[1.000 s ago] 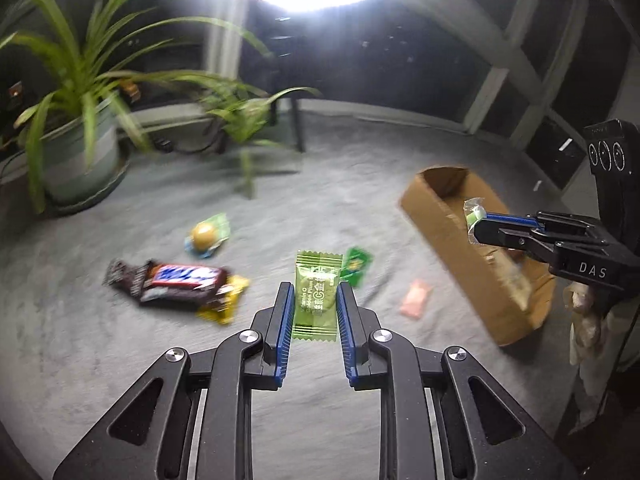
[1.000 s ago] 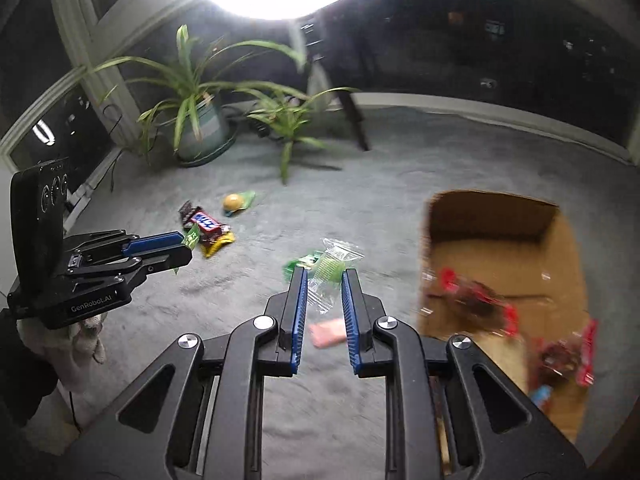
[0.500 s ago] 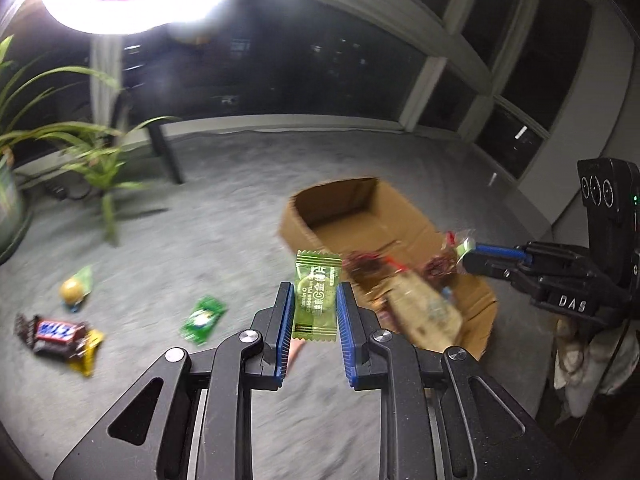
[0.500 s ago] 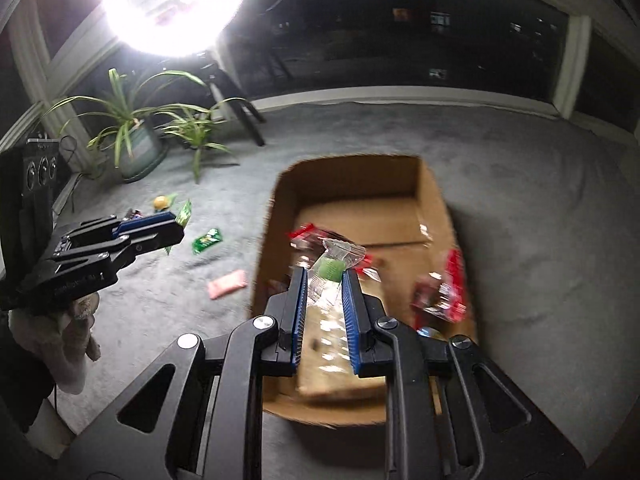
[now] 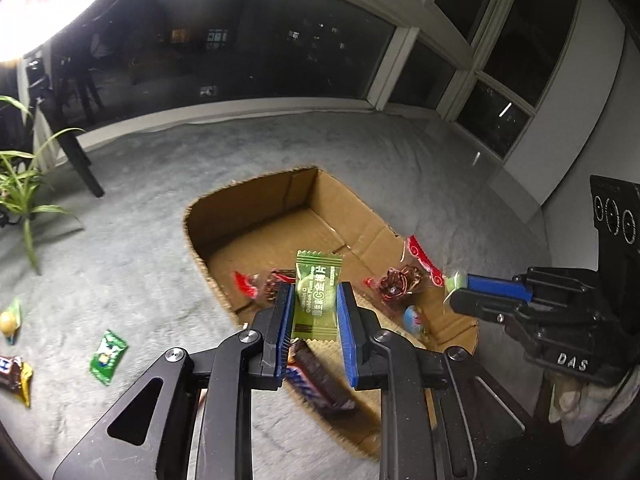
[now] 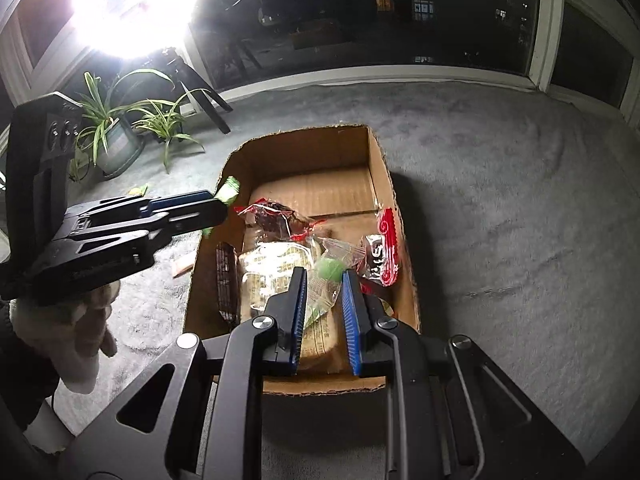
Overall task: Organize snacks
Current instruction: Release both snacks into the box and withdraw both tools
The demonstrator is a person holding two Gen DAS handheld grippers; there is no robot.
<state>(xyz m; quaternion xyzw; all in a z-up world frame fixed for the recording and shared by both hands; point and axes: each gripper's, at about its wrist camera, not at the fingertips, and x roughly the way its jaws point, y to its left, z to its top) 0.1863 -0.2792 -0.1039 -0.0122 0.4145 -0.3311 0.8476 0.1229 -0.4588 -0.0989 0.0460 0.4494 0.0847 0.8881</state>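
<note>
My left gripper (image 5: 314,308) is shut on a green plum candy packet (image 5: 317,296) and holds it above the near left edge of the open cardboard box (image 5: 256,208). My right gripper (image 6: 324,298) is shut on a clear wrapper with a green candy (image 6: 329,270) and holds it over the box (image 6: 304,148). The box holds red-wrapped snacks (image 6: 280,220), a chocolate bar (image 5: 320,376) and a clear packet (image 6: 276,268). The left gripper also shows in the right wrist view (image 6: 218,208), the right gripper in the left wrist view (image 5: 458,298).
On the grey carpet left of the box lie a small green packet (image 5: 108,356), a Snickers bar with a yellow wrapper (image 5: 14,372) and a yellow ball candy (image 5: 9,320). Potted plants (image 6: 116,128) and a dark stand leg (image 5: 80,160) stand at the far left. Windows run behind.
Both grippers have swung from the loose snacks on the carpet over to the box, each still holding its candy. The box now sits directly below them.
</note>
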